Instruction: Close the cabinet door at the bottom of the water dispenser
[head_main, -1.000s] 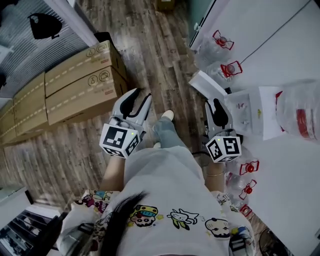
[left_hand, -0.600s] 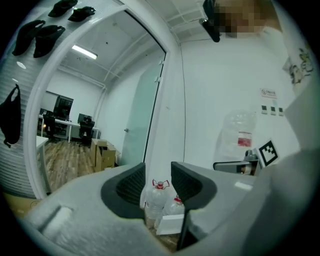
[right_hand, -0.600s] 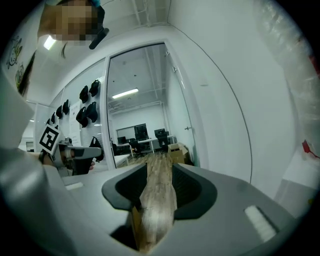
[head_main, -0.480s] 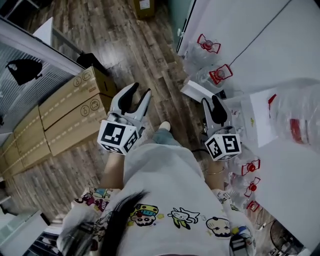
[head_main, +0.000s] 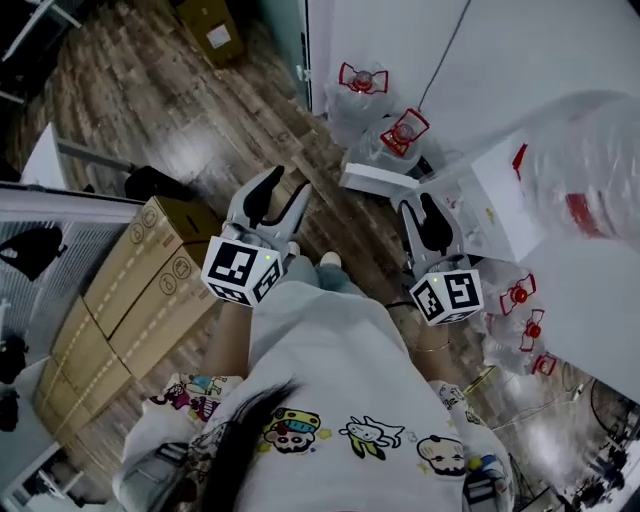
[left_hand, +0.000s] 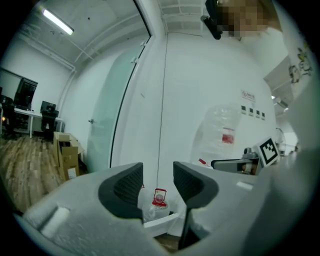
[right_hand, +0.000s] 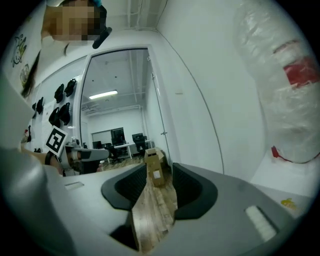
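Swinging toward the dispenser (head_main: 505, 195); left gripper (head_main: 283, 190) and right gripper (head_main: 417, 208) jaws are just opening wider, empty (door (head_main: 385, 180) still open, unreached).

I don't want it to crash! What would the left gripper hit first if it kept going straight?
Probably the water jug with the red cap, though the open white cabinet door below it may be nearer. The left gripper, jaws just opening, holds nothing.

Text: none legible | boxes (head_main: 140, 265): round icons (head_main: 150, 237), wording too small | bottle (head_main: 580, 160): red label (head_main: 585, 212), unreadable | left gripper (head_main: 288, 182), right gripper (head_main: 418, 202): square black-and-white code markers
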